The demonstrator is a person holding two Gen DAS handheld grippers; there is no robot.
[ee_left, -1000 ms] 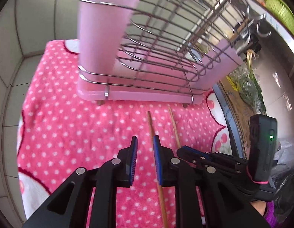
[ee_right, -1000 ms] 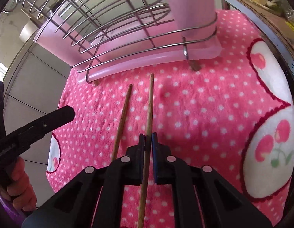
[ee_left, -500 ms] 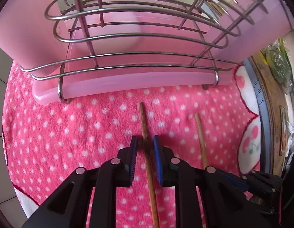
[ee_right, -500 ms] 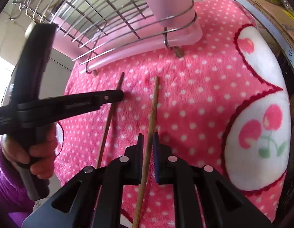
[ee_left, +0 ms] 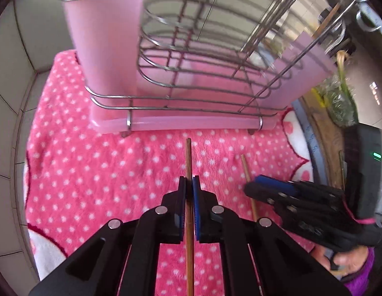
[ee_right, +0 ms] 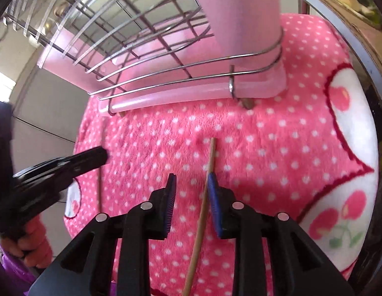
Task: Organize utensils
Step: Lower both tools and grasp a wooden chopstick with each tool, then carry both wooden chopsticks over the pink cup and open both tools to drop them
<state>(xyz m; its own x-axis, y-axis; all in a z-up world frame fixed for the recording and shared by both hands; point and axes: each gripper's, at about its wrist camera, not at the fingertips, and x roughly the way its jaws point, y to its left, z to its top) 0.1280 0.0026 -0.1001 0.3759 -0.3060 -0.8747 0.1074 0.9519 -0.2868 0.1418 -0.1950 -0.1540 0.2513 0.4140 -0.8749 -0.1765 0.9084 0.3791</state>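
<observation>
your left gripper [ee_left: 189, 185] is clamped on the dark chopstick [ee_left: 188, 157] — its long axis runs straight along the fingers, with the free tip pointing forward at the pink base of the drying rack [ee_left: 181, 123] and ending short of it. the rear part of the stick passes back between the blue pads and out of the bottom of the view. the gripper sits low over the polka-dot towel [ee_left: 104, 167], aimed squarely at the rack's front rail.

your right gripper [ee_right: 191, 185] is spread wide and grips nothing. the light chopstick [ee_right: 207, 170] lies on the towel between its fingers, close against the right-hand pad [ee_right: 215, 204], and whether the two touch cannot be told. its long axis also runs roughly fore and aft, tip toward the rack and leaning slightly right — well short of the rack's feet.

in the left view, the right gripper comes in from the right, its fingers over the light chopstick. the pink utensil cup [ee_left: 102, 49] stands at the rack's left end.
</observation>
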